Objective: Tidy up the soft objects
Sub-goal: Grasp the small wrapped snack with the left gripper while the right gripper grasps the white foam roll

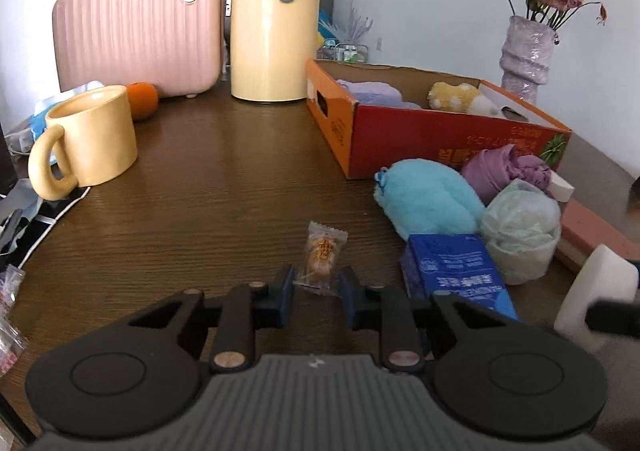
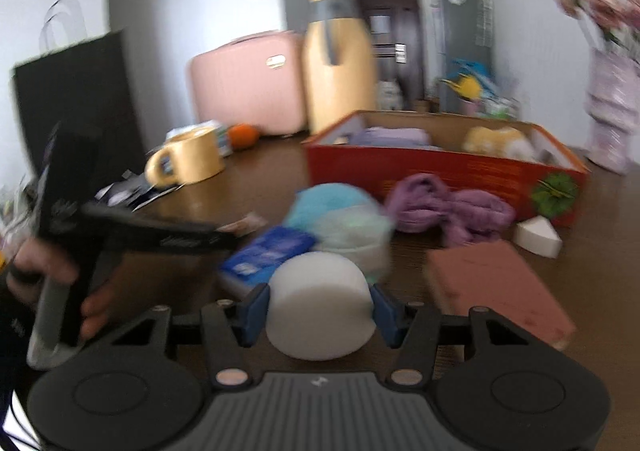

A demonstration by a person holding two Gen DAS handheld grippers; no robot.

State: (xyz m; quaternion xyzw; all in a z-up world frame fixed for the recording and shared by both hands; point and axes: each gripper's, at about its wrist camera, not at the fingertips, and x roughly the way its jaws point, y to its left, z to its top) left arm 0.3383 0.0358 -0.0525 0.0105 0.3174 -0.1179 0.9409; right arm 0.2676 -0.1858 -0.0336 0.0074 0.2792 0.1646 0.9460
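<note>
A yellow mug (image 1: 94, 137) and an orange (image 1: 142, 99) are seen on the dark wooden table (image 1: 208, 211), left. Behind them are set a pink ribbed suitcase (image 1: 138, 29) and a tall yellow thermos jug (image 1: 274, 23). Dried roses are held in a lilac vase (image 1: 526, 53), right.

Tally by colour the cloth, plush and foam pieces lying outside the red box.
Blue: 1, fluffy plush
Purple: 1, cloth heap
Pale green: 1, bundle
White: 2, foam cylinder in the right hand-held gripper, foam wedge
Total: 5
Pink slab left out: material unclear.
</note>
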